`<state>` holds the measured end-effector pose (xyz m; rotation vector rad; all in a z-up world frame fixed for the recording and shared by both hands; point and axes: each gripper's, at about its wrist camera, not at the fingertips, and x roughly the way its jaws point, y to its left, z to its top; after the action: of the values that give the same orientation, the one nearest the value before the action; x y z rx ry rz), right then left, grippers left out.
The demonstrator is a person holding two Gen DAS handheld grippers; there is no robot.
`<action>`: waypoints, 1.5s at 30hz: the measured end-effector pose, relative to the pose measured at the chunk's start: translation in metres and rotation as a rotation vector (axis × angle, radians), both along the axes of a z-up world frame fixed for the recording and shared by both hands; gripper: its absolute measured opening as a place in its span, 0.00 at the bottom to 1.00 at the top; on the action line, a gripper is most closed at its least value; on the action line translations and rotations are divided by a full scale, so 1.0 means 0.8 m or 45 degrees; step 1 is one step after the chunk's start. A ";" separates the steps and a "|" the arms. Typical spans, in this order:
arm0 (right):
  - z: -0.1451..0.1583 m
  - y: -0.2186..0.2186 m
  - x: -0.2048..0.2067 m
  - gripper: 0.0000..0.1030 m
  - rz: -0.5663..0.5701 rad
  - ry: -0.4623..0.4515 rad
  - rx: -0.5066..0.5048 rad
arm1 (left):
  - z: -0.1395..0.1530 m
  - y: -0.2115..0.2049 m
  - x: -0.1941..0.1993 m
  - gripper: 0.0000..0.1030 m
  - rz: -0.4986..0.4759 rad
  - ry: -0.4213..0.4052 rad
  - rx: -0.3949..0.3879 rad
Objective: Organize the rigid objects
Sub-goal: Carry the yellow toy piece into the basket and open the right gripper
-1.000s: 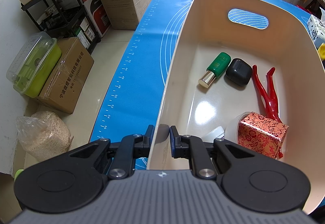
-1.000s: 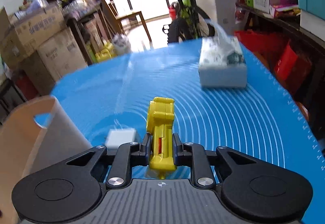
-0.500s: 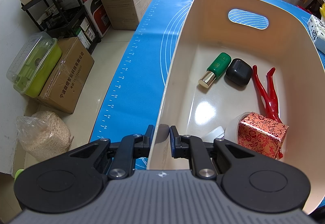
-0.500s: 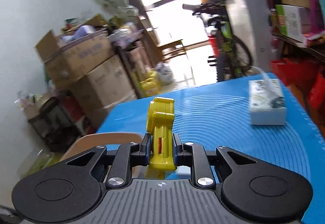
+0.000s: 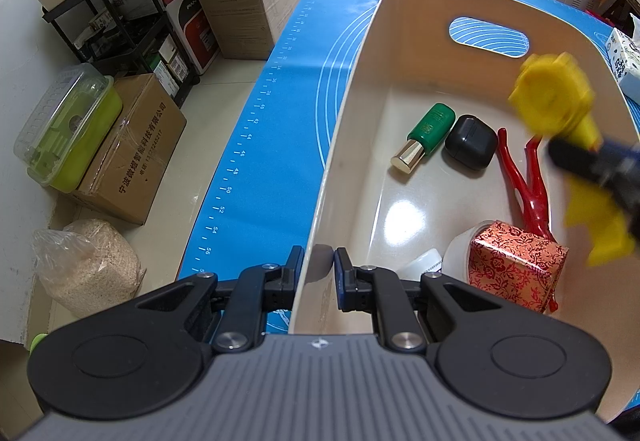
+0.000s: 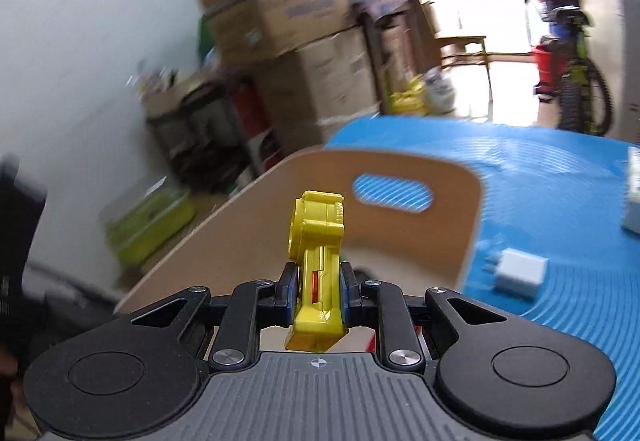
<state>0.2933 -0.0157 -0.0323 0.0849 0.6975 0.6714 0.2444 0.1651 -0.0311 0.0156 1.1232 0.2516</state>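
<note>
Blue mat (image 5: 256,145); left gripper (image 5: 316,271) clamps cream bin (image 5: 352,109) wall; right gripper (image 6: 319,295) grips blocky yellow toy (image 6: 318,241).

Each hand-held gripper looks alike. The left hand-held gripper (image 5: 316,271) and the right hand-held gripper (image 6: 319,291) both have a grey ribbed body bearing a small crosshair mark, two round black discs at the sides, black linkage arms with silver screws, and blue-edged finger pads (image 5: 341,273).
</note>
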 end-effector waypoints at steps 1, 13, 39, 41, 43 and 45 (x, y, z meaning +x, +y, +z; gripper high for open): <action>-0.003 0.007 -0.003 0.29 0.033 0.012 -0.023 | 0.000 0.001 -0.001 0.17 0.000 0.000 0.000; -0.016 0.024 -0.011 0.31 0.145 0.069 -0.074 | 0.000 0.000 0.000 0.18 0.001 0.000 0.000; 0.017 -0.106 0.059 0.67 -0.193 -0.066 0.022 | -0.002 -0.003 0.004 0.18 0.005 0.007 0.007; 0.011 -0.117 0.072 0.67 -0.230 -0.070 0.007 | -0.002 -0.003 0.004 0.18 0.003 0.007 0.010; 0.001 -0.125 0.085 0.67 -0.248 -0.070 -0.026 | -0.003 -0.004 0.005 0.18 0.002 0.009 0.011; -0.014 -0.130 0.097 0.67 -0.246 -0.061 -0.079 | -0.004 -0.003 0.005 0.18 0.003 0.011 0.010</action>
<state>0.3708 -0.1199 -0.0433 0.0777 0.6540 0.4652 0.2480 0.1623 -0.0340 0.0223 1.1308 0.2581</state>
